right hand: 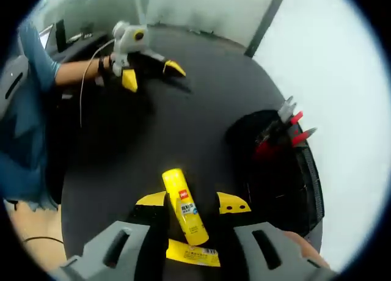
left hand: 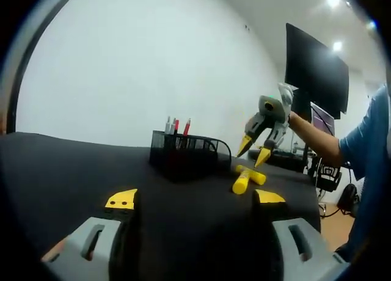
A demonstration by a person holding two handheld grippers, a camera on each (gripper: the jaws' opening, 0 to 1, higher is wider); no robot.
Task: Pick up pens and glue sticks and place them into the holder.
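Two yellow glue sticks (left hand: 247, 178) lie crossed on the black table, right of a black mesh holder (left hand: 183, 154) with several pens (left hand: 177, 125) standing in it. My right gripper (left hand: 253, 151) hovers open just above them. In the right gripper view the upper glue stick (right hand: 183, 211) lies lengthwise between the spread jaws of the right gripper (right hand: 192, 201), untouched, with the second glue stick (right hand: 192, 253) crosswise under it. The holder (right hand: 281, 171) with its red-capped pens (right hand: 292, 129) sits to the right. My left gripper (left hand: 195, 198) is open and empty, low over the table (left hand: 73, 165); it appears far off as left gripper (right hand: 151, 73).
A dark monitor (left hand: 314, 73) and desk clutter stand beyond the table's far right edge. A person's blue sleeve (left hand: 369, 140) and forearm (right hand: 76, 70) reach in. A white wall rises behind the table. Bare black tabletop (right hand: 171, 122) stretches between the two grippers.
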